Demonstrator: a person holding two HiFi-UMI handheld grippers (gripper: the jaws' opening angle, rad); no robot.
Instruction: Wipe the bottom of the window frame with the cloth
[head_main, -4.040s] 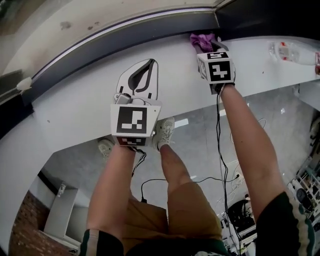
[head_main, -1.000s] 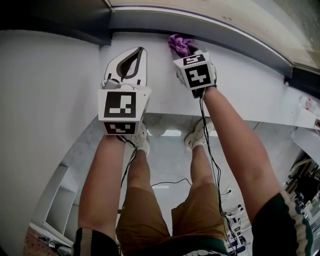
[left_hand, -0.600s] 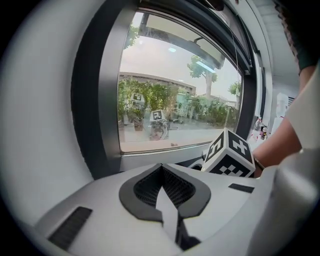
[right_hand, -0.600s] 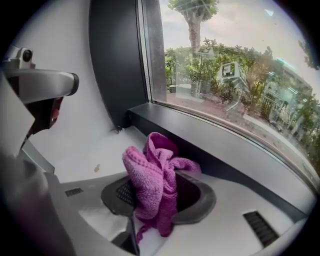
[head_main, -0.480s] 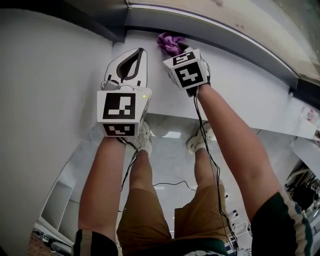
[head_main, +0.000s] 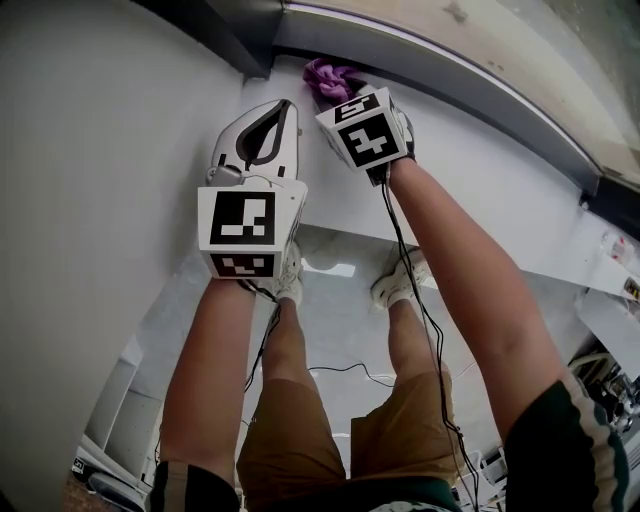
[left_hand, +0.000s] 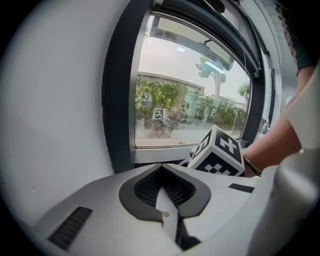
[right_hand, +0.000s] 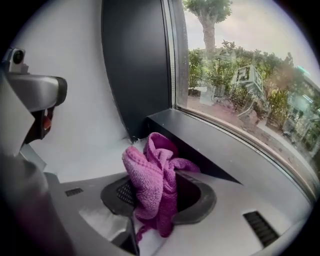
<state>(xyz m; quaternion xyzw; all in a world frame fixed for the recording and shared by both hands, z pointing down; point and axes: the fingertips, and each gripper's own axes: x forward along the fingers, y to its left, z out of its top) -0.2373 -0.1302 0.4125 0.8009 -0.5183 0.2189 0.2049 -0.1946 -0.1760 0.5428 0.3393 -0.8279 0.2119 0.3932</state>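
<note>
The purple cloth (head_main: 328, 79) is bunched in my right gripper (head_main: 345, 98), which is shut on it. It presses against the foot of the dark window frame (head_main: 450, 68), close to the corner with the upright post (head_main: 235, 28). In the right gripper view the cloth (right_hand: 150, 180) fills the jaws of the right gripper (right_hand: 172, 175), and the dark bottom rail (right_hand: 215, 156) runs just beyond. My left gripper (head_main: 284, 104) lies on the white sill (head_main: 490, 175) just left of the right one, jaws shut on nothing. The left gripper (left_hand: 161, 169) points at the window's lower left corner.
A white wall (head_main: 100, 150) stands immediately left of the left gripper. The right gripper's marker cube (left_hand: 217, 154) is close on the left gripper's right side. Below the sill are the person's legs, shoes and trailing cables (head_main: 420, 300) over a grey floor.
The right gripper has slid the cloth leftward along the bottom of the frame, up to the corner post. The left gripper has stayed shut on the sill beside it.
</note>
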